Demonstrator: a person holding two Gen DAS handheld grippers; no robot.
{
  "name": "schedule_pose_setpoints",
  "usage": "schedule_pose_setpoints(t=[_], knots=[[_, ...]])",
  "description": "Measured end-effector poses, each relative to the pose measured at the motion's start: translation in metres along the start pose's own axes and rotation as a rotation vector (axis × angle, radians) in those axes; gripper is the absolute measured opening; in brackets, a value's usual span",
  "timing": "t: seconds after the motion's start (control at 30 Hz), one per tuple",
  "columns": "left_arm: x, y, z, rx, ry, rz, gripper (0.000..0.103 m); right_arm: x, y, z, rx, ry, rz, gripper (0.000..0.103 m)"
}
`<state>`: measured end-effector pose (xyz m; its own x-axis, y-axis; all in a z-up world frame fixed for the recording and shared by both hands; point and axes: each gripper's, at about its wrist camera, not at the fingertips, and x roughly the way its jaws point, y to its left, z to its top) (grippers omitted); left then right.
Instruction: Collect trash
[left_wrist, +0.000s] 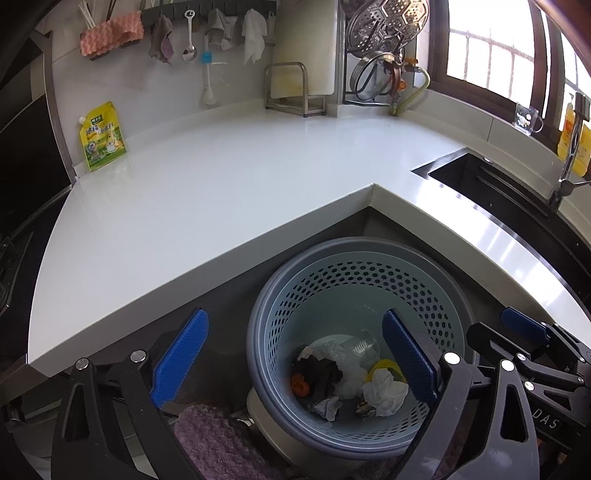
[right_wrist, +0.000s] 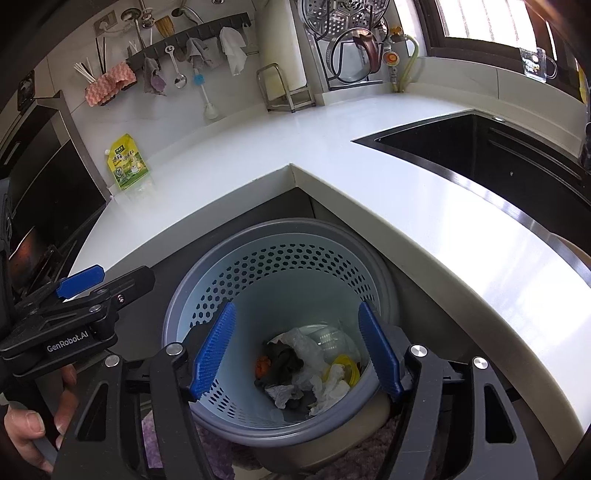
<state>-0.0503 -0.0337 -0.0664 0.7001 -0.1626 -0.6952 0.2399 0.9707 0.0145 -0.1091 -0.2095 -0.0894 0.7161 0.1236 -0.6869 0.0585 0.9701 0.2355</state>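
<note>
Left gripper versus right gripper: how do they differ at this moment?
The left gripper is spread wider and sits left of the trash basket; the right gripper is narrower and centred over the basket's trash. Both are open and hold nothing.

The left gripper (left_wrist: 295, 360) points forward and down, its 2 blue pads (left_wrist: 180, 360) spread wide with nothing between them. The right gripper (right_wrist: 297, 352) is aimed the same way, jaws likewise apart and empty. The 2 grippers sit side by side, each showing at the edge of the other's view. In the right wrist view, the left hand (right_wrist: 35, 417) wraps the left gripper's handle.
</note>
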Motion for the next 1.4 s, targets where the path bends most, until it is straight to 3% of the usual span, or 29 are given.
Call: schedule_pose_setpoints(t=[0.6, 1.4], knots=[[-0.031, 0.011, 0.029, -0.032, -0.104, 0.019, 0.097, -0.007, 0.018, 0.015, -0.029, -0.04, -0.009, 0.07], [-0.032, 0.007, 0.045, -0.041, -0.112, -0.001, 0.097, -0.021, 0.023, 0.023, -0.034, -0.074, -0.031, 0.071]])
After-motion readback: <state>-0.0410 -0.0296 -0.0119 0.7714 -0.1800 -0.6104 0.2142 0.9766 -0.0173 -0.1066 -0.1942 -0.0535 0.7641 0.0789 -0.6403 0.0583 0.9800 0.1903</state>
